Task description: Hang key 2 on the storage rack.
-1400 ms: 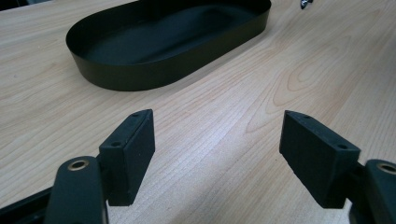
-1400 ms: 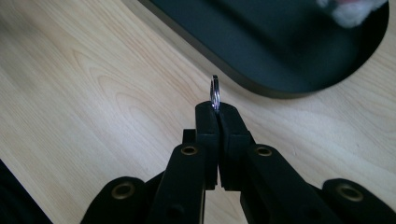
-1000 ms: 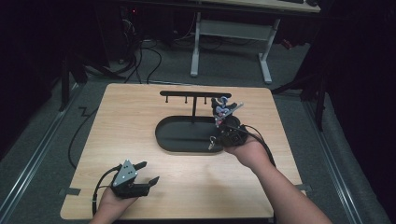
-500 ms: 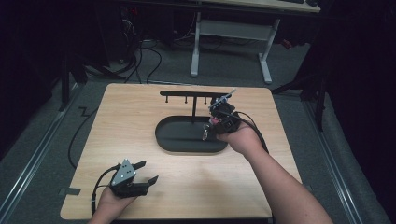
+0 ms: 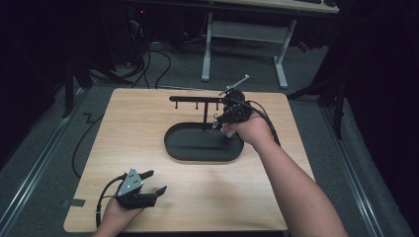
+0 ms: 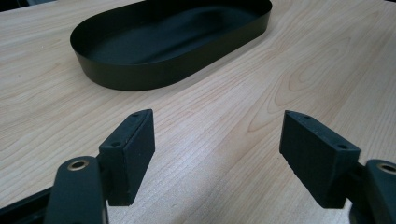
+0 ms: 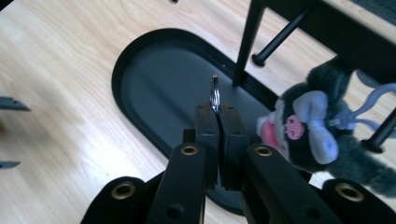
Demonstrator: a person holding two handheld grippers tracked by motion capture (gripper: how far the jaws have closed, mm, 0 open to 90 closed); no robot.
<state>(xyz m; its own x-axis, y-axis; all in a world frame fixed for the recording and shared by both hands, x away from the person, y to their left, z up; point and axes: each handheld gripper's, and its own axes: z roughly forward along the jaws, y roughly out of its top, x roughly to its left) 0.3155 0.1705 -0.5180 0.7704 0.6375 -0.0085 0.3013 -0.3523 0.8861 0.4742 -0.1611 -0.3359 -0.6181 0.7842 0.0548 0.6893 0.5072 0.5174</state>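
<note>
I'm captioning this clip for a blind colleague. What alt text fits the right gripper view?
The right gripper is shut on a metal key ring, held edge-on above a black oval tray on a light wooden table. A grey plush toy with a pink patch hangs just right of the jaws, beside the black rack standing in the tray.

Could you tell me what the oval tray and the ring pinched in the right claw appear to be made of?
Oval tray: probably thin painted metal, matte black, with a sharp even rim. Ring: looks like polished steel, bright and thin, a split key ring.
</note>
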